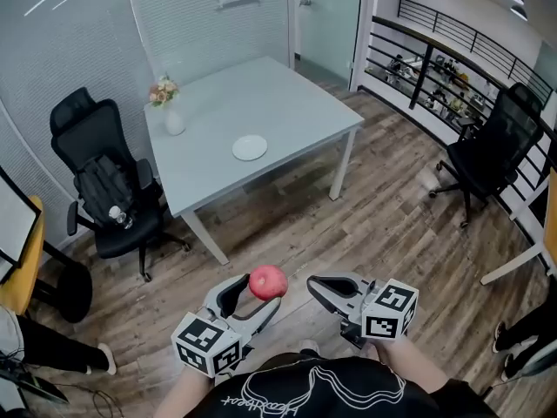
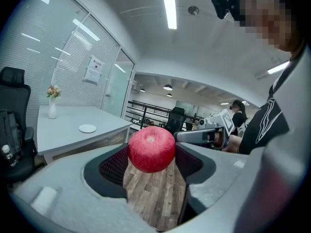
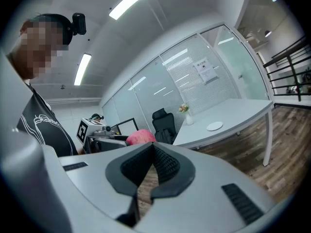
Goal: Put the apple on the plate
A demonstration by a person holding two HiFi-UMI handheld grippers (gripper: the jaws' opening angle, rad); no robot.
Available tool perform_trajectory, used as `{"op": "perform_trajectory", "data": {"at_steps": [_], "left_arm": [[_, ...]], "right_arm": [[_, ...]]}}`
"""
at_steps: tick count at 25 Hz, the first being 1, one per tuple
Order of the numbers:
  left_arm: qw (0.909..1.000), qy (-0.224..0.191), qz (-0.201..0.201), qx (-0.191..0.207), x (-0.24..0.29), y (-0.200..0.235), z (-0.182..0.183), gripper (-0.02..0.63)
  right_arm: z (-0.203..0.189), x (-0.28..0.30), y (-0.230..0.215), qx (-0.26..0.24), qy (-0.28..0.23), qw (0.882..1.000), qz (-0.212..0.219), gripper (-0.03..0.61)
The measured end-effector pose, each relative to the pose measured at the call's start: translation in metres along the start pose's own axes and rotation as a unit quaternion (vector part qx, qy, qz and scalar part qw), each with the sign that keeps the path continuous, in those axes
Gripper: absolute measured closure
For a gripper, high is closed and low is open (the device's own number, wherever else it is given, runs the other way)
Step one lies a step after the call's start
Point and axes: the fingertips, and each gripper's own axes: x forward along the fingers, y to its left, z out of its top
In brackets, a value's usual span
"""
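A red apple (image 1: 268, 281) is held between the jaws of my left gripper (image 1: 261, 289), low in the head view and well above the wooden floor. In the left gripper view the apple (image 2: 151, 149) fills the gap between the dark pads. My right gripper (image 1: 313, 286) hovers just right of it, shut with nothing in it; in its own view the jaws meet at the tip (image 3: 152, 147) and the apple (image 3: 141, 137) peeks out behind them. A small white plate (image 1: 250, 148) lies on the grey table (image 1: 287, 103), far ahead of both grippers.
A white vase with flowers (image 1: 172, 111) stands at the table's left end. One black office chair (image 1: 104, 181) with a bag sits left of the table, another (image 1: 487, 155) at the right. Wooden floor (image 1: 331, 225) lies between me and the table.
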Motion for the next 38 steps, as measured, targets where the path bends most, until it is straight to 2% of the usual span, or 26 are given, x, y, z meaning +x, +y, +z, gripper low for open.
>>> {"op": "perform_trajectory", "data": {"at_steps": [9, 19, 27, 38], "left_arm": [[0.9993, -0.016, -0.003, 0.034, 0.059, -0.014, 0.037, 0.318], [0.9984, -0.027, -0.003, 0.050, 0.093, -0.026, 0.048, 0.318], [0.9990, -0.030, 0.002, 0.034, 0.116, 0.005, 0.048, 0.318], [0.9994, -0.021, -0.004, 0.028, 0.166, 0.073, 0.072, 0.318]], "right_arm": [[0.034, -0.031, -0.049, -0.019, -0.024, 0.999, -0.009, 0.569], [0.046, -0.052, -0.080, -0.033, -0.033, 0.999, -0.010, 0.569], [0.039, -0.032, -0.113, -0.020, -0.015, 1.000, -0.013, 0.569], [0.065, 0.017, -0.179, -0.005, -0.009, 1.000, -0.018, 0.569]]}}
